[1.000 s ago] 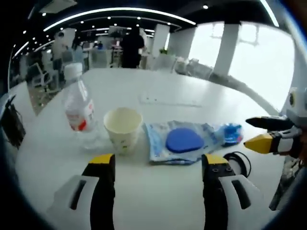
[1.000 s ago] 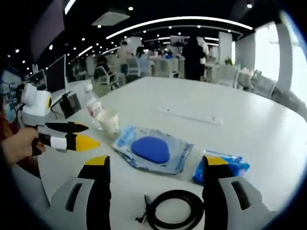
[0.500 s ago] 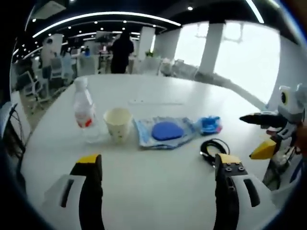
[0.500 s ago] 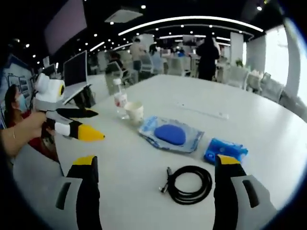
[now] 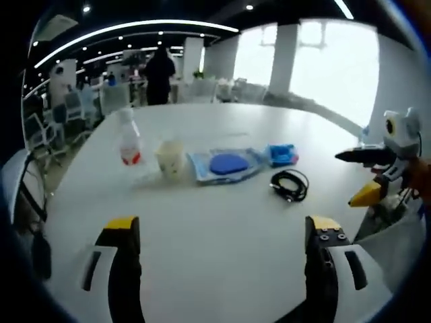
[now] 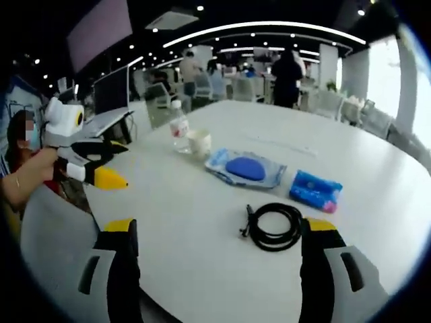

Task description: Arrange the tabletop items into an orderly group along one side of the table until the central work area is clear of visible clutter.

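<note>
A white table is seen with a row of things lined across its far part: a water bottle, a paper cup just beside it, a clear pouch with a blue pad, a small blue packet and a coiled black cable. The left gripper is held with its fingers wide apart, empty, above the near table edge. The right gripper is likewise held with fingers spread wide and nothing between them.
</note>
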The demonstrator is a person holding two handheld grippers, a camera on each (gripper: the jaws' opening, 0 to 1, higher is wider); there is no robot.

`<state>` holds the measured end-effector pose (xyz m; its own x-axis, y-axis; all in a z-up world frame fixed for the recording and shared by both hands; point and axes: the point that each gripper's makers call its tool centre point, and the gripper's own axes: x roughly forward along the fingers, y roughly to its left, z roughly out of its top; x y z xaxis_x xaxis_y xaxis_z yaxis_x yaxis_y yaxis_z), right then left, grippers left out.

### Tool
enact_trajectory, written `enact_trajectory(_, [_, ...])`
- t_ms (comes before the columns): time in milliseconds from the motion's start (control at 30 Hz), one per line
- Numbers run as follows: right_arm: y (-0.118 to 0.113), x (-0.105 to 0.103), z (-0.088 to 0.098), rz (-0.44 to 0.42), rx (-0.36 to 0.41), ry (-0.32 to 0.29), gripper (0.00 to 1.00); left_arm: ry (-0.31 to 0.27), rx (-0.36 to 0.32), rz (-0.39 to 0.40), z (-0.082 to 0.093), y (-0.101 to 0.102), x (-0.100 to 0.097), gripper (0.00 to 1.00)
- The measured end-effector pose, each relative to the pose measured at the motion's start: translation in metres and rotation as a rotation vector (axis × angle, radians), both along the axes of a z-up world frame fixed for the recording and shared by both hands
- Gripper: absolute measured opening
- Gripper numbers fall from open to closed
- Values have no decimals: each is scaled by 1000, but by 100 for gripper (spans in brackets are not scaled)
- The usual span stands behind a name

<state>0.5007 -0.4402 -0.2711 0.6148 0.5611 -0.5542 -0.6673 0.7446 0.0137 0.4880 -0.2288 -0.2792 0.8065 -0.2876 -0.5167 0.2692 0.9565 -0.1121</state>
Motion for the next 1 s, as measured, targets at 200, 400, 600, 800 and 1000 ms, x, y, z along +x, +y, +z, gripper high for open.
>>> enact_trajectory(200, [-6,-4,7,-66,103,-30,100,-2,19,17,-7,9,-15,99])
enact_trajectory(400, [-9,-7,3,-82,99,-52,100,14,22,26,-13,11,-17,99])
enact_trajectory(600, [-7,-10,-12,-107,115,-38,99,17,35,29,-15,12,-19,99])
enact_trajectory(800, [-9,-10,-17,-98,76,-33,99,24,35,14,-18,7,-19,99])
enact_trajectory(1000, [-16,-10,-22,-115,71,-12,99,32,41,28,-20,11,-20,99])
